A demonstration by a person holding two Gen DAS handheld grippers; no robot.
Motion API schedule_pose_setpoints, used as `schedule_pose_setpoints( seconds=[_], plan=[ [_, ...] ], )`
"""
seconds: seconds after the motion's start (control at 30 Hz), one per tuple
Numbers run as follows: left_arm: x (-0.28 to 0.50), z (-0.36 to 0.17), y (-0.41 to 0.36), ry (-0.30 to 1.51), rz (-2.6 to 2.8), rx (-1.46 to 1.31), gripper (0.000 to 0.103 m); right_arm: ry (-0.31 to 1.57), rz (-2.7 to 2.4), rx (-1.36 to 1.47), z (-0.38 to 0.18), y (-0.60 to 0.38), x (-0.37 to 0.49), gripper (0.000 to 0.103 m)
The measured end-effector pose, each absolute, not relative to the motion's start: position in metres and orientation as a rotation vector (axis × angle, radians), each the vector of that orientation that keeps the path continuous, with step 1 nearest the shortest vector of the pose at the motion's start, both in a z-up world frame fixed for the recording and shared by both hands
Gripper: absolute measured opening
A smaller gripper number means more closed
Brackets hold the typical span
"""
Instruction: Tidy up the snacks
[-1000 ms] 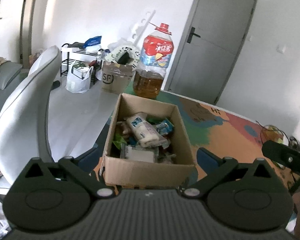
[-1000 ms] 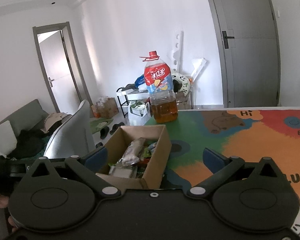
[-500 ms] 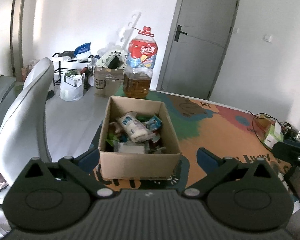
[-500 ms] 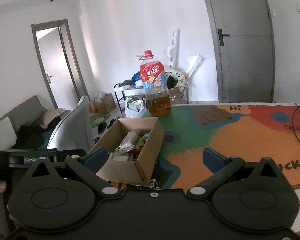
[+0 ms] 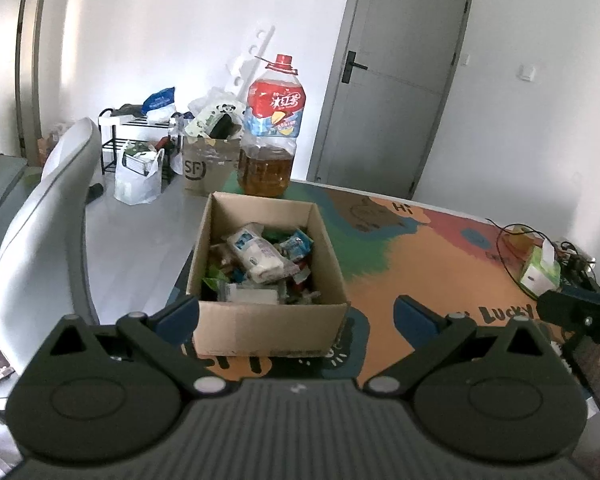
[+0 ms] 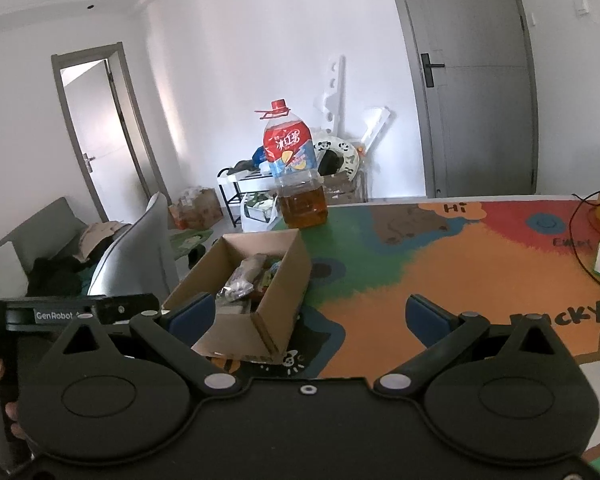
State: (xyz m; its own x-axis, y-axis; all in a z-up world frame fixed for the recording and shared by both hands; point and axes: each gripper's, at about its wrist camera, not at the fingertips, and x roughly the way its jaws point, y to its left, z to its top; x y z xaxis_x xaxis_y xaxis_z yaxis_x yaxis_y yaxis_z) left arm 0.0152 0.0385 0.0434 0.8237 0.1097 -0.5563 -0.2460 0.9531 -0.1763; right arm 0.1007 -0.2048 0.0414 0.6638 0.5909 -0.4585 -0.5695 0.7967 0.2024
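- Fig. a, left wrist view: left tongs (image 5: 296, 314) spread wide, nothing between the blue pads; they hang just short of the near wall of the cardboard box (image 5: 268, 328).
- Fig. b, right wrist view: right tongs (image 6: 308, 314) also spread wide & empty, set over the mat to the right of the box (image 6: 260, 320).
- Task items: snack packets (image 5: 256, 258) all lie inside the box, heaped loose; a long white-and-blue wrapped pack (image 5: 254, 254) sits on top, tilted. I see no packets on the bench (image 5: 440, 264) itself.
- Stage, my reading: fits either snacks already gathered into the box, or a box abt to be sorted out. Frames don't settle which, so I name no pick or place.
- Handling notes, whichever it is: wrappers look thin & slippery, so I'd grip a pack across its short width, mid-body, not by a crimped end.
- Box looks light and sits near the bench edge by the white chair (image 5: 40, 240); I'd avoid pushing on its walls.
- Oil bottle (image 5: 270, 140) stands just behind the box; approach from above, w/o sweeping rearward.
- Cable & tissue box (image 5: 540, 268) at far right: well apart from the box.
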Motion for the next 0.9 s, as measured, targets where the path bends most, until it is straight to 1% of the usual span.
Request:
schedule_pose_setpoints(
  seconds=[0.9],
  plan=[
    [0.017, 0.0381, 0.0325, 0.588, 0.179, -0.231, 0.103, 0.556, 0.658, 0.039, 0.0379, -0.2041, 0.1019, 0.103]
  ],
)
